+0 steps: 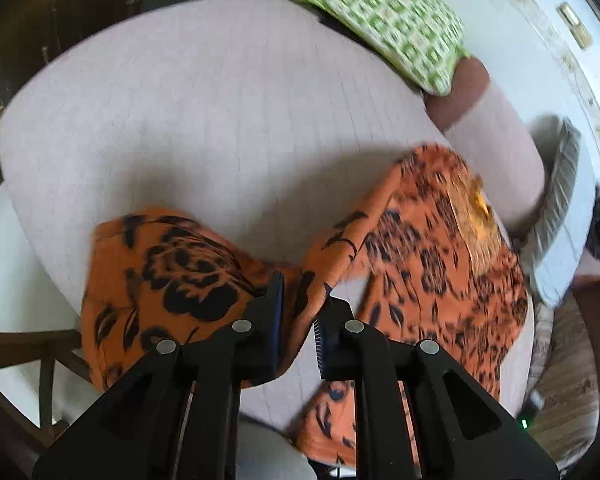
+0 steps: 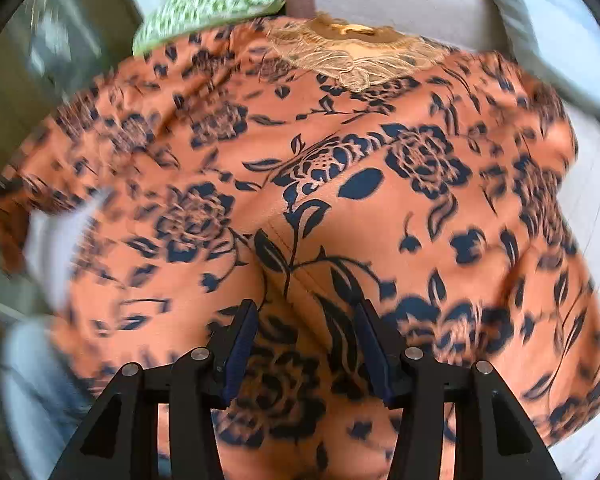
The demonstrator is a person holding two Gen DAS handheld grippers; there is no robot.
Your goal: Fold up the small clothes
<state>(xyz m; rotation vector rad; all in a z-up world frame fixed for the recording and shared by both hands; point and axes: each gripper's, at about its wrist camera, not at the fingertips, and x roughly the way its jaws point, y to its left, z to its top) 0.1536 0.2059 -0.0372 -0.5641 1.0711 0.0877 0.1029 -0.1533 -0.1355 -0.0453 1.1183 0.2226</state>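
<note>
On pale round table, left tool pinching orange floral garment, right tool spread wide, gripping nothing.

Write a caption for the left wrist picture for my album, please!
The left hand-held gripper pinches a fold of the orange flowered top over a pale cushion.

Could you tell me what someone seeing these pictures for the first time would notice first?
The orange top with dark flowers fills nearly the whole right wrist view, lace neckline at the far end. In the left wrist view, the left gripper has a fold of it between its fingers, over a pale cushion. A green checked cloth lies folded at the cushion's far right.
</note>
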